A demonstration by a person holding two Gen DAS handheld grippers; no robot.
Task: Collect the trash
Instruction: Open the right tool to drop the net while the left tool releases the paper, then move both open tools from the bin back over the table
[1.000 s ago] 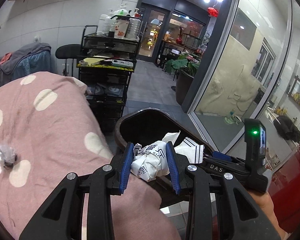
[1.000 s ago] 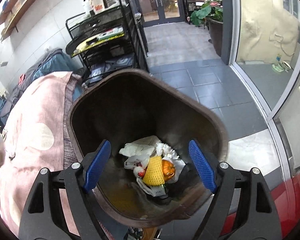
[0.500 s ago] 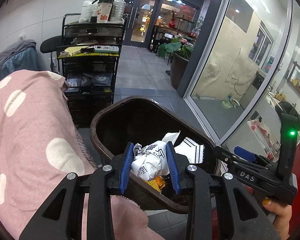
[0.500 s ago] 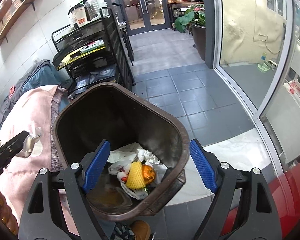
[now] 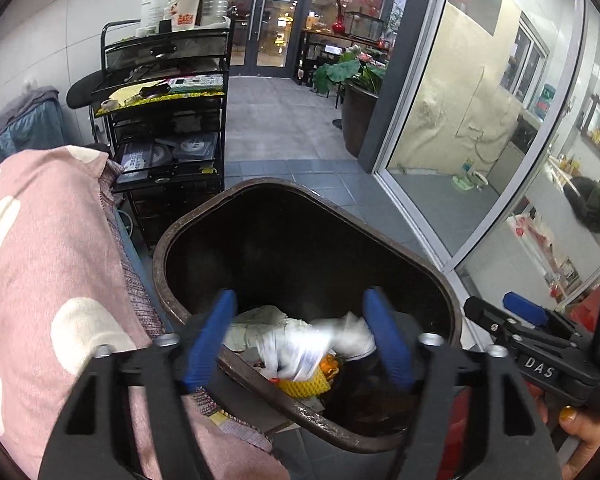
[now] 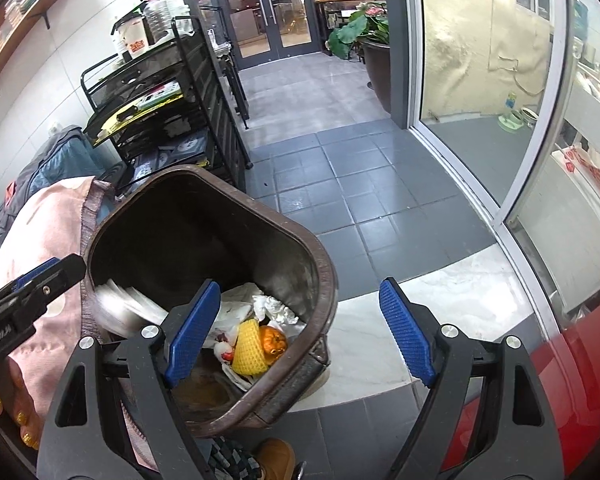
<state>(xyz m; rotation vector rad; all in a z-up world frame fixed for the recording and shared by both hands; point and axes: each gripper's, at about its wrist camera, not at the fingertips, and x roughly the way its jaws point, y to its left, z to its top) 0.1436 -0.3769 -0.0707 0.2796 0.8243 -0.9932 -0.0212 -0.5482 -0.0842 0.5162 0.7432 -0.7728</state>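
A tiled shop floor lies beyond a brown bin (image 5: 300, 412). Left gripper (image 5: 300, 340) jaws are opening directly above it; blurred crumpled paper (image 5: 296, 350), light and soft, drops free between them. Right gripper (image 6: 300, 328) stands wide apart, empty, over the bin's rim.

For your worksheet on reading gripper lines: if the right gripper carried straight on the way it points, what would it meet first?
Probably the near-right rim of the brown bin, which sits between the open fingers of the right gripper; past it lies the pale floor slab. Depth is hard to judge.
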